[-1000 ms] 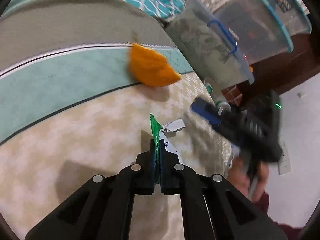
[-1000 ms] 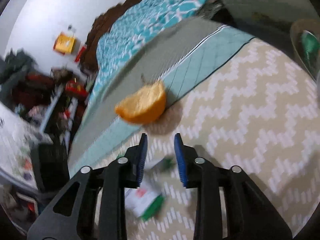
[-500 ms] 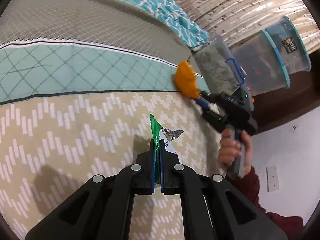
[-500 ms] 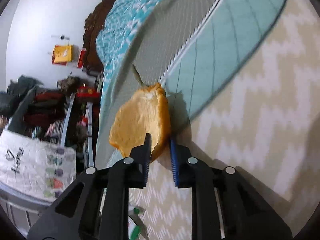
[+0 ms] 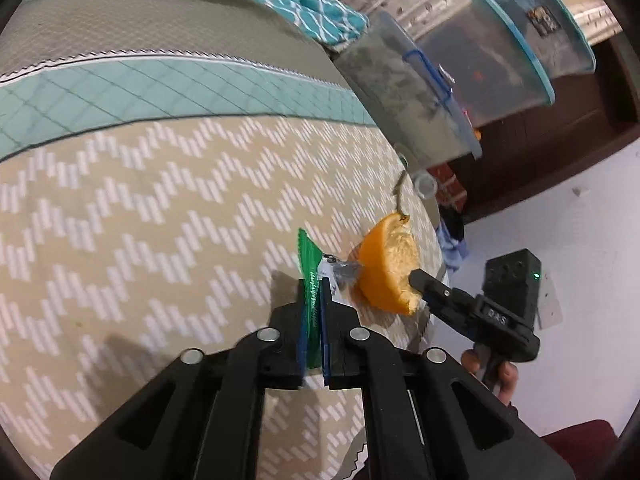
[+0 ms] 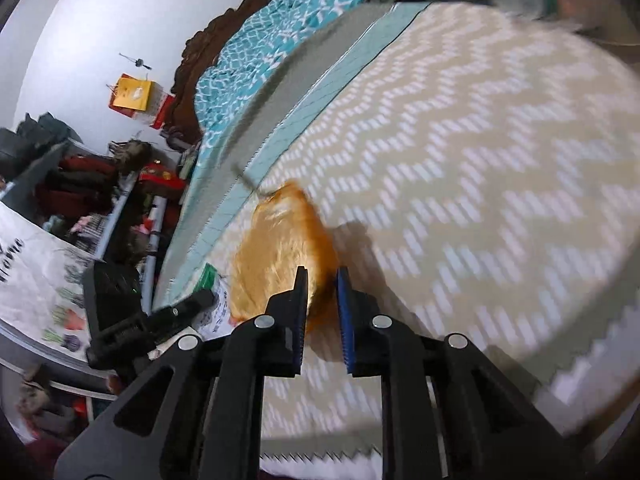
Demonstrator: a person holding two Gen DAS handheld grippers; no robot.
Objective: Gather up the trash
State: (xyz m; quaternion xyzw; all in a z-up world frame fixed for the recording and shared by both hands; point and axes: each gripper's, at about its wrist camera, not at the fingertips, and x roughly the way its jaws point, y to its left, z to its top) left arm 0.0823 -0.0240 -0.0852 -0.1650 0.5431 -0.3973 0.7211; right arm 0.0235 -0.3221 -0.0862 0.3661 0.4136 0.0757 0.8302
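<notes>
Clamping a green wrapper [image 5: 311,280] edge-on, the left gripper [image 5: 314,320] is seen w/ its jaws clenched; the wrapper's green strip stands up above the tips, and a white torn part of it sticks out to the right. The wrapper is thus held above the zigzag-patterned mat [image 5: 160,208], not lying on it.

The right gripper [image 6: 322,300] is closed on an orange peel [image 6: 280,264]: its jaws pinch the peel's near edge, w/ the rest of the peel projecting fwd and left of the tips. In the left wrist view the same peel [image 5: 390,268] is seen just beside the wrapper, at the mat's right edge, w/ a thin stem at its top; the right gripper's finger [image 5: 430,286] is pressed against its lower right side. A hand [image 5: 496,372] is visible on that gripper's handle.

Both trash items are therefore off the mat and near each other. A teal quilted band [image 5: 180,88] borders the mat's far side. Clear lidded bins [image 5: 500,60] are stacked beyond the mat's right corner. The right wrist view is motion-blurred.
</notes>
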